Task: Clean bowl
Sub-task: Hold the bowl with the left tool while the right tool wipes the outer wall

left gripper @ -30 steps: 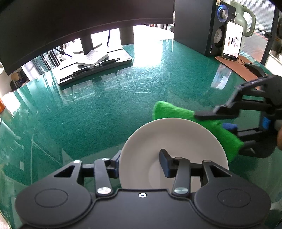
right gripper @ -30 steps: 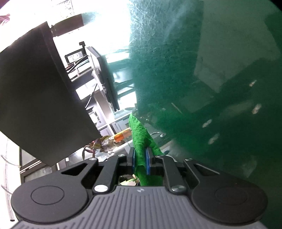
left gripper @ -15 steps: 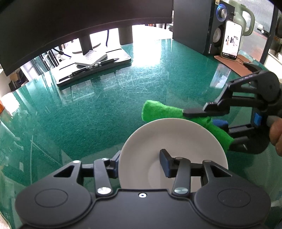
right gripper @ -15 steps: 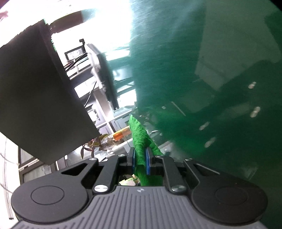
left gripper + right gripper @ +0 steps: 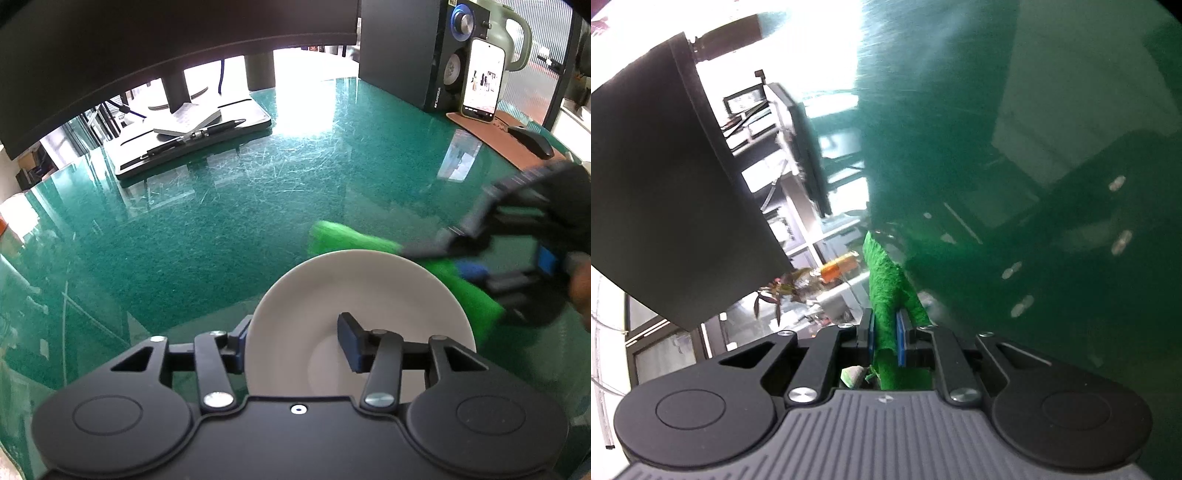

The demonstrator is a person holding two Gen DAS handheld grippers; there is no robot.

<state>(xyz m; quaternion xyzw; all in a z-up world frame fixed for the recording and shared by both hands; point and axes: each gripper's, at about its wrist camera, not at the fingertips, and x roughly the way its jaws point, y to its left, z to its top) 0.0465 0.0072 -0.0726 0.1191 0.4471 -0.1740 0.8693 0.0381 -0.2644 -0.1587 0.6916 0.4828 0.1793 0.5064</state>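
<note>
A white shallow bowl (image 5: 354,295) sits low in the left wrist view on the green glass table (image 5: 221,221). My left gripper (image 5: 291,339) straddles its near rim, one pad against the outside edge and the other inside the bowl; its jaws are opening slightly with the rim between them. My right gripper (image 5: 439,260), blurred by motion, comes in from the right and is shut on a folded green cloth (image 5: 343,236) that lies along the bowl's far right rim. In the right wrist view the green cloth (image 5: 886,288) sticks out between the blue pads of the right gripper (image 5: 884,328). The bowl does not show there.
A black tray with pens (image 5: 192,136) and a monitor stand (image 5: 177,85) are at the back. A speaker (image 5: 428,55), a phone (image 5: 482,83), a kettle (image 5: 509,33) and a mouse (image 5: 532,140) on a brown mat stand back right.
The right gripper and green cloth slid left along the bowl's far rim, then back right a little, and are now blurred. The left gripper's fingers stand slightly wider; the bowl has not moved.
</note>
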